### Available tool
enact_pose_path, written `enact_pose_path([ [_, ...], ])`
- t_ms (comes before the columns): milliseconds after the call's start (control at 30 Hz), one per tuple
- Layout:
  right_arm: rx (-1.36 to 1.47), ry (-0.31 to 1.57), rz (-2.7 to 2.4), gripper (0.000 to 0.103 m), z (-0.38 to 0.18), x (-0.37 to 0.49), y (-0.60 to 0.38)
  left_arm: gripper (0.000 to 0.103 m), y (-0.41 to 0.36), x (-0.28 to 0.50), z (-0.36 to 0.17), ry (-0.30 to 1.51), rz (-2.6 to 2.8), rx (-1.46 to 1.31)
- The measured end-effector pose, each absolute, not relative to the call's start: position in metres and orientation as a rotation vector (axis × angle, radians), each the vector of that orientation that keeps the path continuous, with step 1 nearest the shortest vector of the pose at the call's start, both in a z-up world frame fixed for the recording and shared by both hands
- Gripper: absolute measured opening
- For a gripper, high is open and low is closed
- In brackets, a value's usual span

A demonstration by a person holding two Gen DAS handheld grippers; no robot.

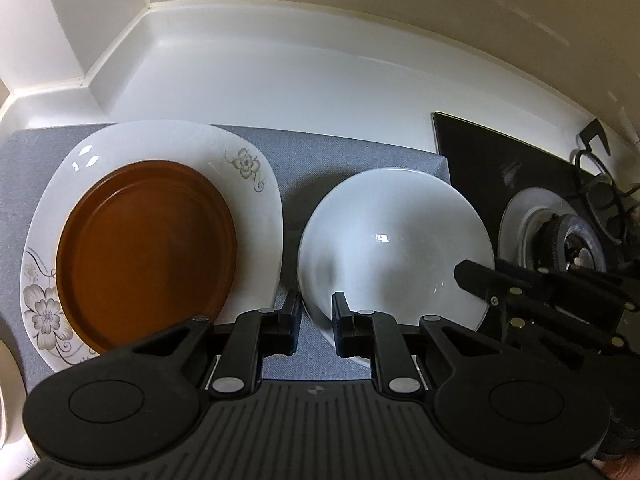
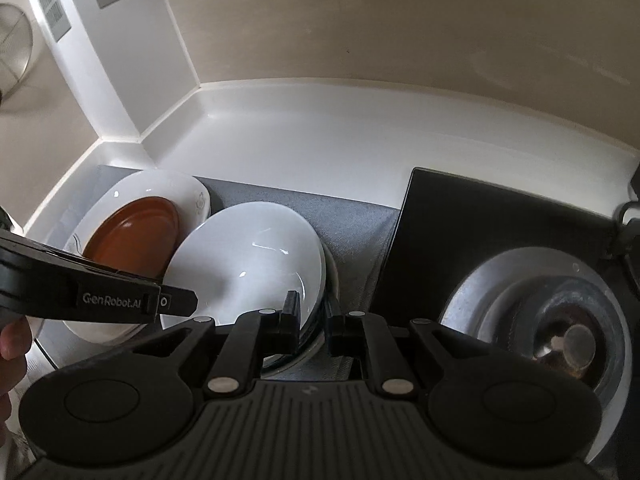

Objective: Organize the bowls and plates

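A white bowl (image 1: 394, 240) sits on a grey mat (image 1: 344, 160), on top of another dish whose rim shows in the right wrist view (image 2: 316, 348). My left gripper (image 1: 316, 320) straddles the bowl's near-left rim, one finger inside and one outside. My right gripper (image 2: 312, 320) straddles the bowl's (image 2: 256, 256) right rim the same way; it shows at the right of the left wrist view (image 1: 496, 292). A brown plate (image 1: 144, 248) lies on a white flowered plate (image 1: 240, 160) to the left.
A black glass hob (image 1: 488, 168) with a gas burner (image 2: 560, 328) lies right of the mat. A white counter (image 1: 280, 80) and beige wall run behind. A white pillar stands at the back left (image 2: 100, 60).
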State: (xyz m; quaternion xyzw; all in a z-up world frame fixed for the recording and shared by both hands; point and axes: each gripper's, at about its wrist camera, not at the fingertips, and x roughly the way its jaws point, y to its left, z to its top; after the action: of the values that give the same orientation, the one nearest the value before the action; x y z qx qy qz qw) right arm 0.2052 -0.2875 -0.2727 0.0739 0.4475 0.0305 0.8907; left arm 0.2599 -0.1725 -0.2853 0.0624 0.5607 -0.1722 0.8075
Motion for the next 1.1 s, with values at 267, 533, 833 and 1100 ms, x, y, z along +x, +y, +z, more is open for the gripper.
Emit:
enact_pose_path([
  [267, 0.283, 0.919, 0.072, 0.015, -0.269, 0.202, -0.309, 0.024, -0.154, 0.274, -0.295, 1.263, -0.368, -0.031],
  [533, 0.358, 0.915, 0.112, 0.039, -0.268, 0.197, -0.316, 0.027, -0.139, 0.280, -0.305, 1.345, -0.379, -0.168],
  [833, 0.400, 0.991, 0.114, 0.027, -0.294, 0.213, -0.315, 0.027, -0.146, 0.277, -0.318, 1.370, -0.389, -0.159],
  [1100, 0.462, 1.027, 0.130, 0.026, -0.293, 0.181, -0.316, 0.029, -0.146, 0.238, -0.317, 1.353, -0.407, -0.102],
])
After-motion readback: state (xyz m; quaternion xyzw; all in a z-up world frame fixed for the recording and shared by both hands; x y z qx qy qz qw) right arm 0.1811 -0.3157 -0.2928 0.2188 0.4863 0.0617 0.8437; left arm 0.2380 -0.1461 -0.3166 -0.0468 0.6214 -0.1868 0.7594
